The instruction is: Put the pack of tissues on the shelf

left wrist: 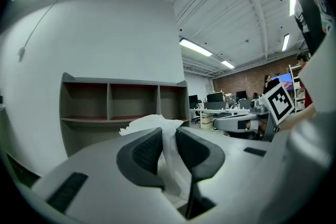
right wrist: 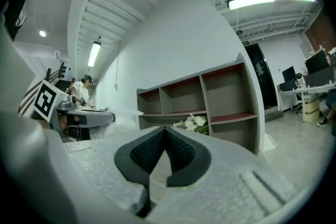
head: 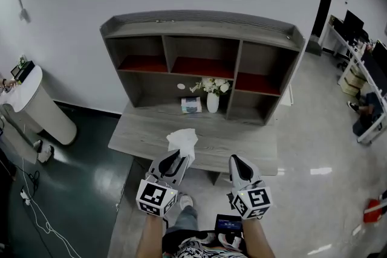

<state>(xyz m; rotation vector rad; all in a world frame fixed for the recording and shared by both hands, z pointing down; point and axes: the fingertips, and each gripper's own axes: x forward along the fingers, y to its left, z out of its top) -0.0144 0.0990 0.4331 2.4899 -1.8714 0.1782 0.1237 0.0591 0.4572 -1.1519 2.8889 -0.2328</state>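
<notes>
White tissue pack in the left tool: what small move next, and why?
Probably carry it forward to the grey wooden shelf unit: the left tool is shut on the white tissue pack, over the grey desk's near half, short of the shelves.

The head view looks steeply down from above the person onto the grey wooden desk [head: 242,142] and the grey open wooden shelf unit with red-lined compartments [head: 202,45], both fairly near. The left gripper view rides on the left gripper [left wrist: 168,139], the right gripper view on the right gripper [right wrist: 164,136]. Each faces level along its jaws towards that shelf unit, which all three views share. The crumpled white pack of tissues [left wrist: 152,122] sits close in the left gripper view's middle; a pale blur at the right gripper view's left may be it.
</notes>
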